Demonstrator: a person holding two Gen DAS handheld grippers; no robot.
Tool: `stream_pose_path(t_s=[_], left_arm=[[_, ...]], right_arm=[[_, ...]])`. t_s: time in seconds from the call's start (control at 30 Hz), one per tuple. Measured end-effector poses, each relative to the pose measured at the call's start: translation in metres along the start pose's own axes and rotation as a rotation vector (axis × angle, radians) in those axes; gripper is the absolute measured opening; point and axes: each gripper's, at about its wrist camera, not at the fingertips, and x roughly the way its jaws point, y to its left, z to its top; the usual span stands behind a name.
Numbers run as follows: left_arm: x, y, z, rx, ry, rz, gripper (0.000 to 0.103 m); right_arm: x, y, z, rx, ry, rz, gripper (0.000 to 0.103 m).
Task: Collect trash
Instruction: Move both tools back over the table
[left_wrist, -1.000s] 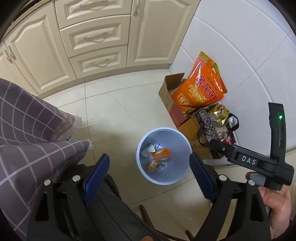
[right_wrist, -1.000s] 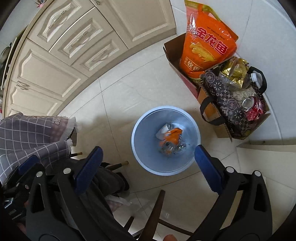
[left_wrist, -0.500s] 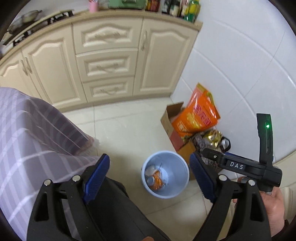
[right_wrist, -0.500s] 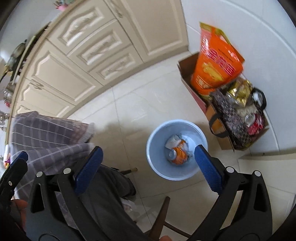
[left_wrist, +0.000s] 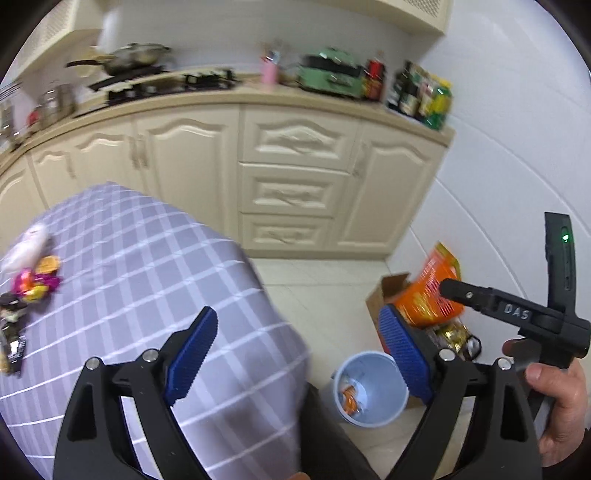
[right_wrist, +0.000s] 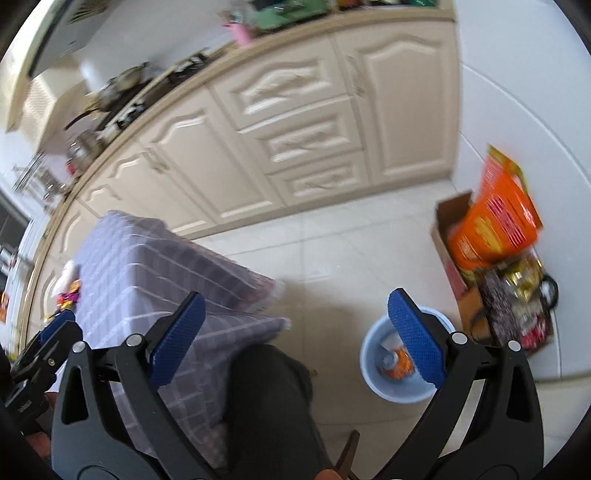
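A light blue trash bin (left_wrist: 380, 373) stands on the tiled floor and holds an orange can and white scraps; it also shows in the right wrist view (right_wrist: 373, 373). Bright wrappers (left_wrist: 35, 284) and a white crumpled piece lie at the far left of the checked tablecloth (left_wrist: 147, 266); the wrappers show in the right wrist view (right_wrist: 68, 295) too. My left gripper (left_wrist: 297, 352) is open and empty, raised over the table's edge. My right gripper (right_wrist: 295, 332) is open and empty, above the floor between table and bin. The right tool shows in the left wrist view (left_wrist: 517, 314).
Cream kitchen cabinets (left_wrist: 295, 184) run along the back under a cluttered counter. A cardboard box with an orange bag (right_wrist: 495, 225) and a dark tote of packets (right_wrist: 517, 306) stand against the white wall right of the bin. My dark-trousered leg (right_wrist: 266, 398) is below.
Both grippers have swung up and away from above the bin toward the table. The bin has dropped to the lower right of both views, and the tabletop with wrappers has come into sight.
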Motion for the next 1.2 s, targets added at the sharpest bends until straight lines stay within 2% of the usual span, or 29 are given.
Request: stream_pose_path(t_s=[0.17,0.3,0.37,0.47,0.53,0.63,0.83,1.03,1.2], left_arm=[[-0.033,0.047,0.001,-0.075,-0.052,0.071,0.087],[-0.058,0.079,-0.001,-0.120,-0.089,0.117,0.087],[-0.073,0.095,-0.004,-0.141,-0.112,0.152,0.087],[-0.092,0.116,-0.010,-0.170,-0.138,0.208,0.087],[-0.101,0.129,-0.016,-0.191,-0.145,0.241,0.087],[-0.115,0.153,-0.026,-0.228,-0.151,0.298,0.087],[-0.133,0.206,-0.052,-0.312,-0.133,0.398,0.087],[-0.135,0.250,-0.077,-0.389,-0.098,0.471,0.087],[-0.122,0.279,-0.089,-0.419,-0.062,0.495,0.087]], right_arm=[[-0.008,0.057,0.010,-0.087,-0.027,0.099,0.097],[-0.033,0.113,0.015,-0.162,-0.130,0.211,0.097],[-0.038,0.137,0.013,-0.217,-0.182,0.238,0.097],[-0.013,0.176,0.007,-0.276,-0.116,0.263,0.097],[-0.007,0.194,0.003,-0.283,-0.116,0.311,0.097],[-0.003,0.229,-0.005,-0.345,-0.129,0.338,0.097],[0.034,0.284,-0.021,-0.437,-0.011,0.372,0.097],[0.061,0.324,-0.043,-0.538,0.100,0.393,0.097],[0.074,0.343,-0.059,-0.588,0.152,0.412,0.097]])
